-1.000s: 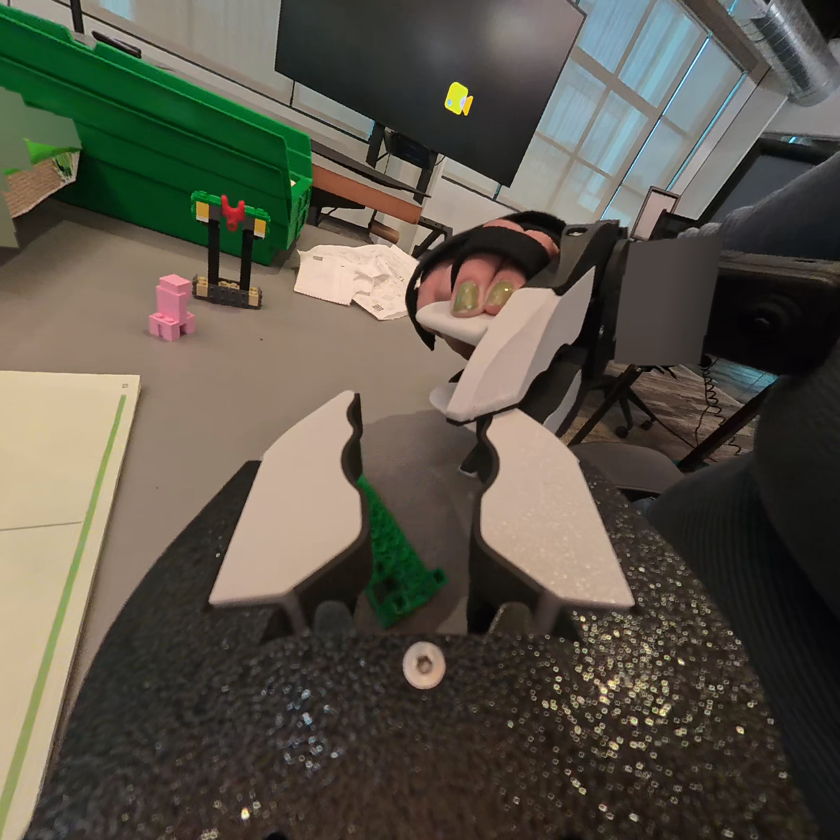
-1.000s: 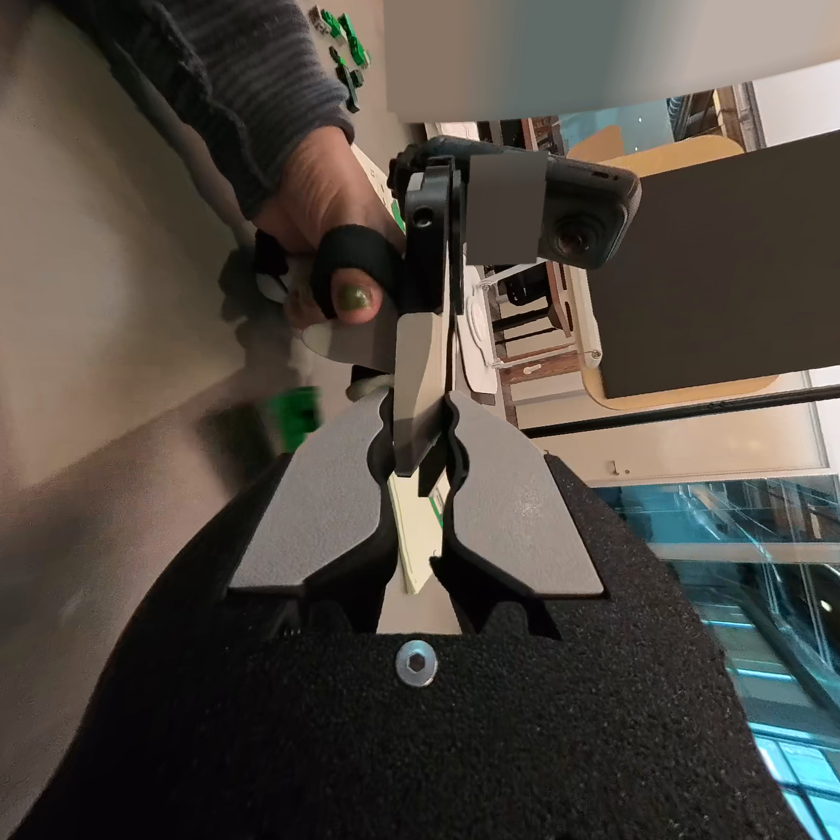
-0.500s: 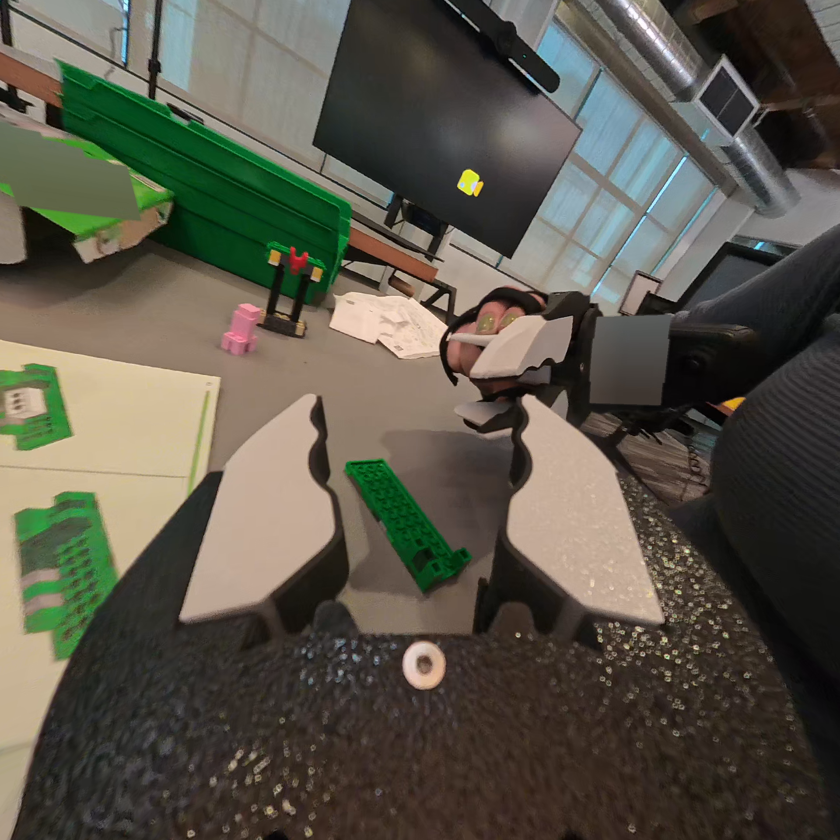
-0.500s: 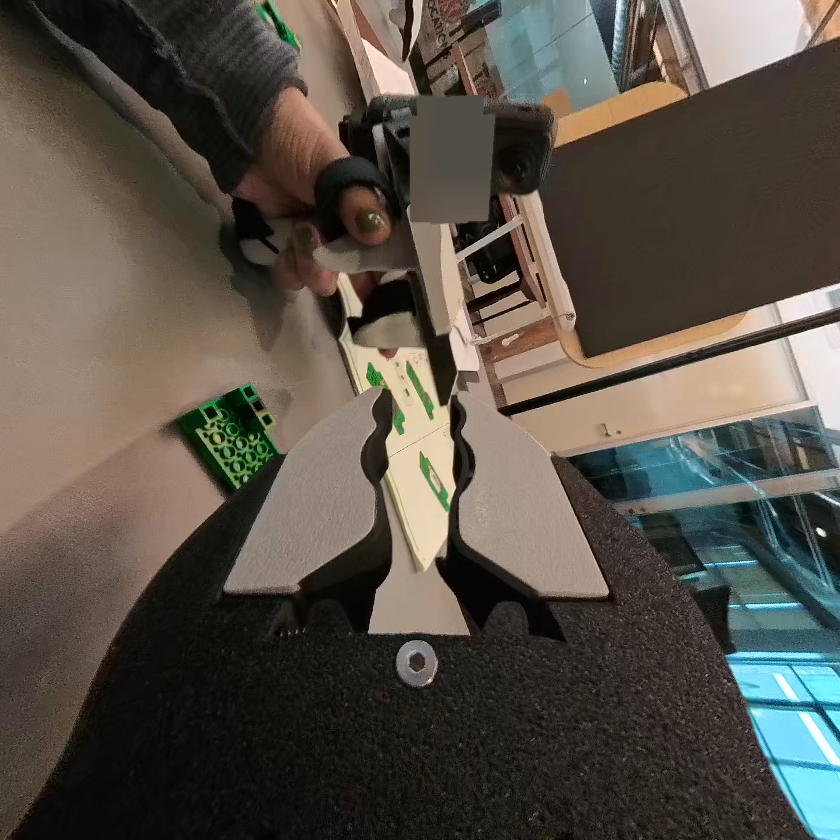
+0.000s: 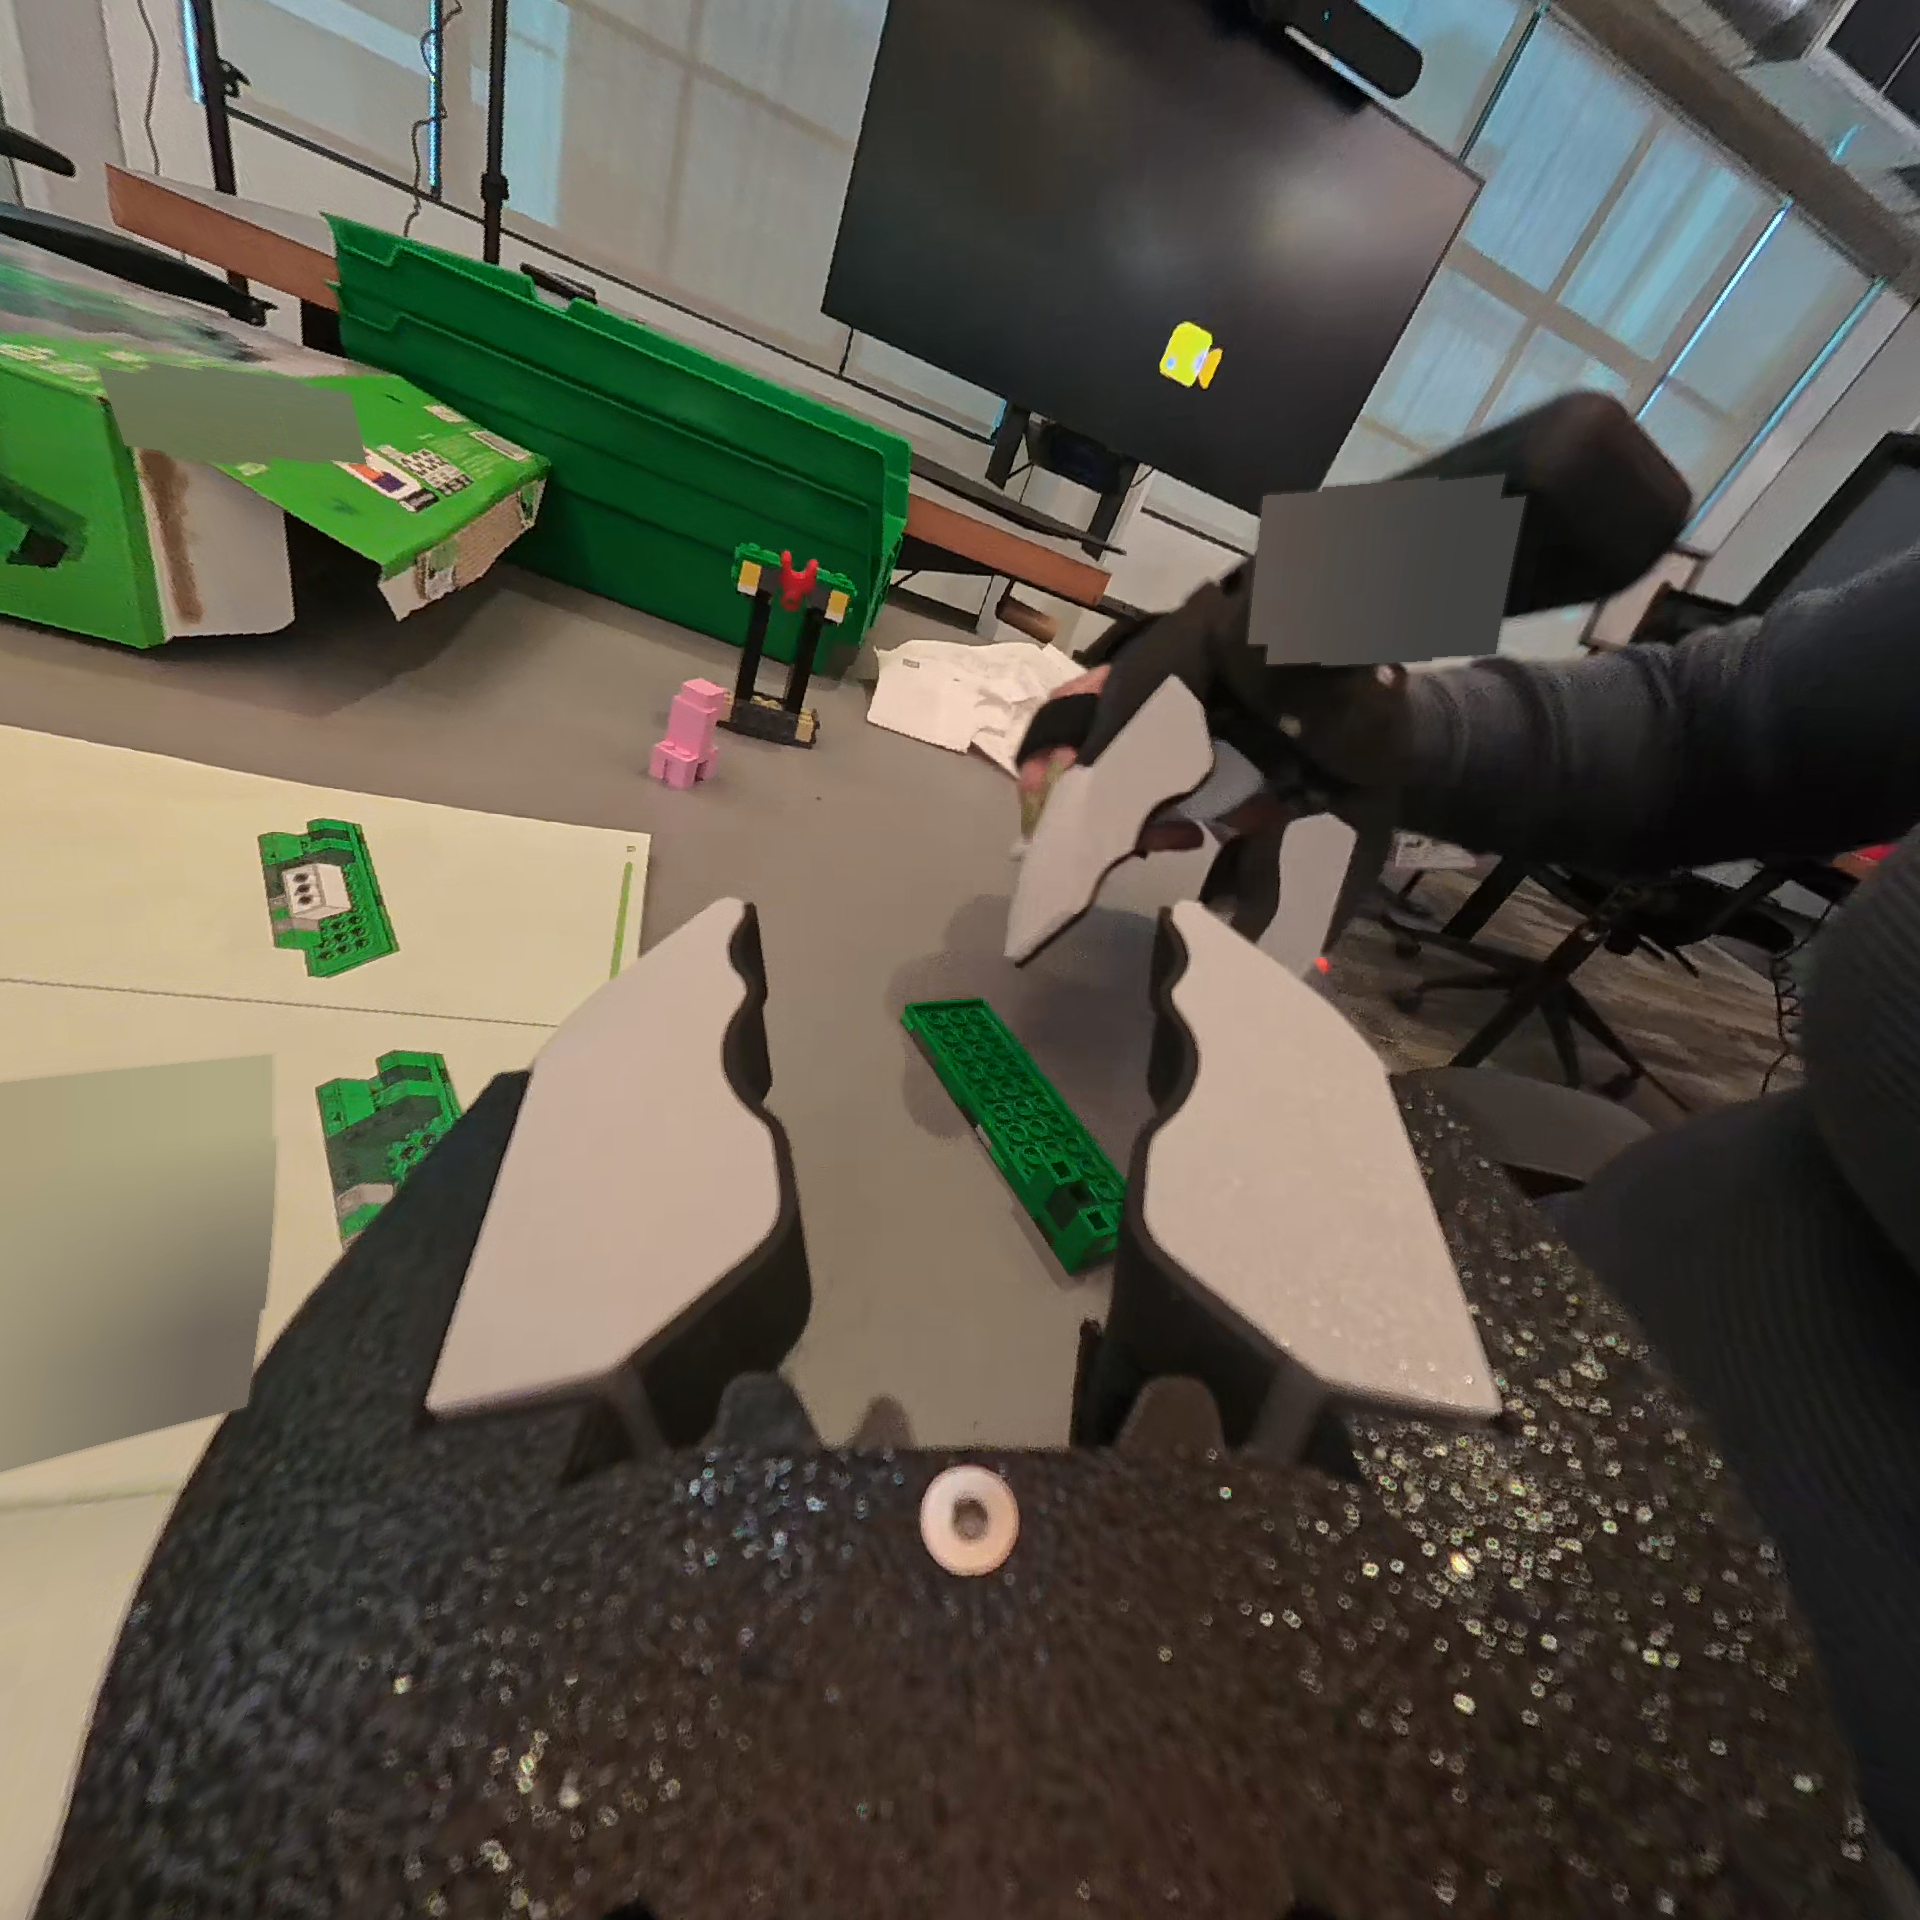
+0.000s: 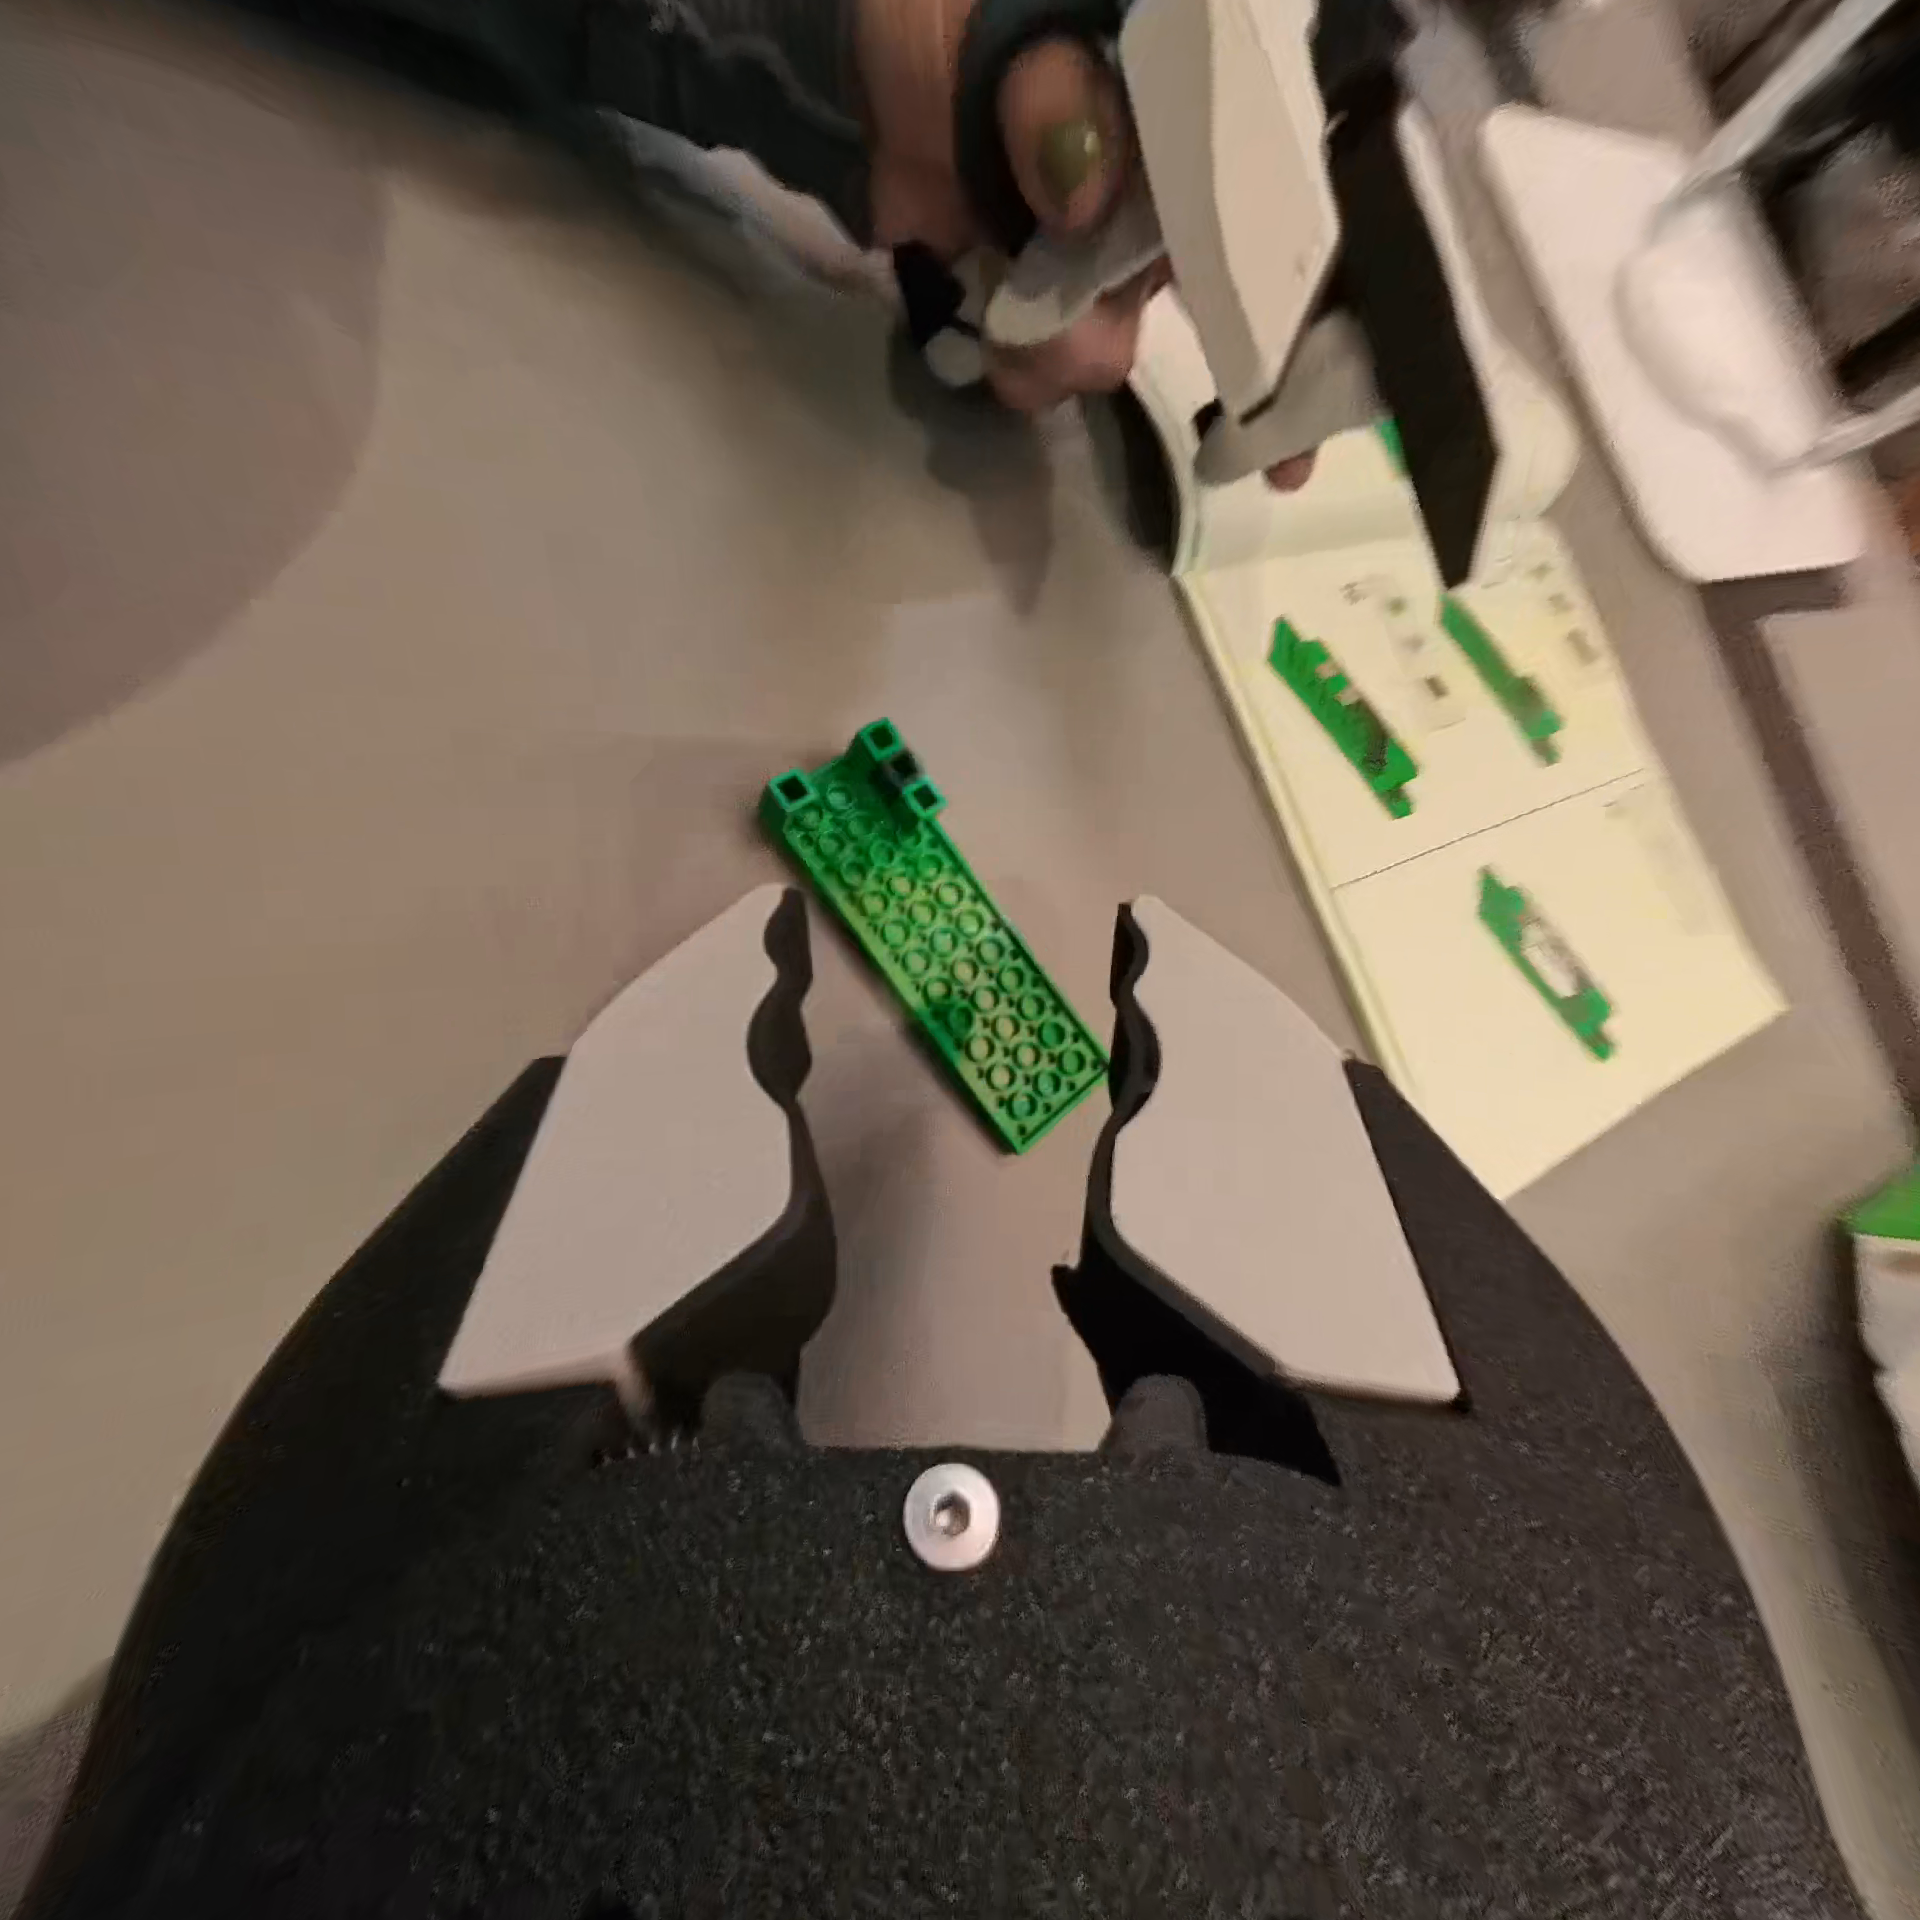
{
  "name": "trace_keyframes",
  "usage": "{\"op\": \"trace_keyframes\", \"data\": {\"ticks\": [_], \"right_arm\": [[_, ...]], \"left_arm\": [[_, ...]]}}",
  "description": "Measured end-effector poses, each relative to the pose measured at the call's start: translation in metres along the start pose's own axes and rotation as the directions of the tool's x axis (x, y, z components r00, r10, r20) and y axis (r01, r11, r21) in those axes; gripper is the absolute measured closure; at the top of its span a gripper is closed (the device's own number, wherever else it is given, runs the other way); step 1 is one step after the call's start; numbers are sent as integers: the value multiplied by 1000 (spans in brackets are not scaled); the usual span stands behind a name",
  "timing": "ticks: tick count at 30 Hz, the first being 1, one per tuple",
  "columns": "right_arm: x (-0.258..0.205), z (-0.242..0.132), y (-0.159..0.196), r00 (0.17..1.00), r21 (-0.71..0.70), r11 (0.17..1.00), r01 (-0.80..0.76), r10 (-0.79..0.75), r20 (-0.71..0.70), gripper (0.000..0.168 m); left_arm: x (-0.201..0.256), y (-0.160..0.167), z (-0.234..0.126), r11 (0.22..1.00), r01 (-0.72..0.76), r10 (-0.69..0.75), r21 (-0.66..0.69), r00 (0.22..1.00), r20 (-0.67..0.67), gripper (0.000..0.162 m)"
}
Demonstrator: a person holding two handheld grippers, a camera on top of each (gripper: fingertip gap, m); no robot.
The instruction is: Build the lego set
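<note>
A long green Lego plate (image 5: 1013,1122) lies flat on the grey table (image 5: 883,831), studs down, with small blocks at one end. My left gripper (image 5: 958,925) is open and empty just above it, and the plate lies between its fingers, nearer the right one. My right gripper (image 6: 958,914) is open and empty and looks down on the same plate (image 6: 935,935). In the left wrist view one of the right gripper's fingers (image 5: 1112,821) hangs just beyond the plate. In the right wrist view the left gripper's fingers (image 6: 1236,208) show at the top right.
An open instruction booklet (image 5: 312,914) lies left of the plate and also shows in the right wrist view (image 6: 1475,831). Farther back stand a pink Lego pig (image 5: 686,732), a small black gate build (image 5: 784,649), white papers (image 5: 966,686), a green box (image 5: 208,499) and a green bin (image 5: 623,447).
The green plate stood on edge between my left fingers a second ago; it now lies flat on the table. Both grippers opened wider. The right gripper turned to look down on the plate.
</note>
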State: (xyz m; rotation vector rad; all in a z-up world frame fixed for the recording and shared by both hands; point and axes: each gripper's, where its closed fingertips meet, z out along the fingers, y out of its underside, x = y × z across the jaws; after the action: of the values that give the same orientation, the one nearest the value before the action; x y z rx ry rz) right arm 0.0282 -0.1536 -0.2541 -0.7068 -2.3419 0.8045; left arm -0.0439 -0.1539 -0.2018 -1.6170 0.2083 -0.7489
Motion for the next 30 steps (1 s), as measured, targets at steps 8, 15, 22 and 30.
{"op": "trace_keyframes", "data": {"ticks": [8, 15, 22, 30], "right_arm": [[-1, 12, 31, 930, -242, 966, 95, 1, 369, 111], [1, 22, 42, 857, -351, 894, 279, -66, 511, 134], [2, 17, 42, 837, -355, 928, 110, 106, 537, 134], [9, 10, 44, 741, -294, 933, -209, 347, 575, 134]], "left_arm": [[9, 3, -1, 998, -56, 55, -20, 998, -42, 95], [9, 0, -8, 995, -99, 99, -13, 994, -36, 95], [17, 21, -3, 894, -414, 418, -171, 908, -14, 95], [6, 75, 13, 422, -752, 829, -505, 546, -120, 103]]}}
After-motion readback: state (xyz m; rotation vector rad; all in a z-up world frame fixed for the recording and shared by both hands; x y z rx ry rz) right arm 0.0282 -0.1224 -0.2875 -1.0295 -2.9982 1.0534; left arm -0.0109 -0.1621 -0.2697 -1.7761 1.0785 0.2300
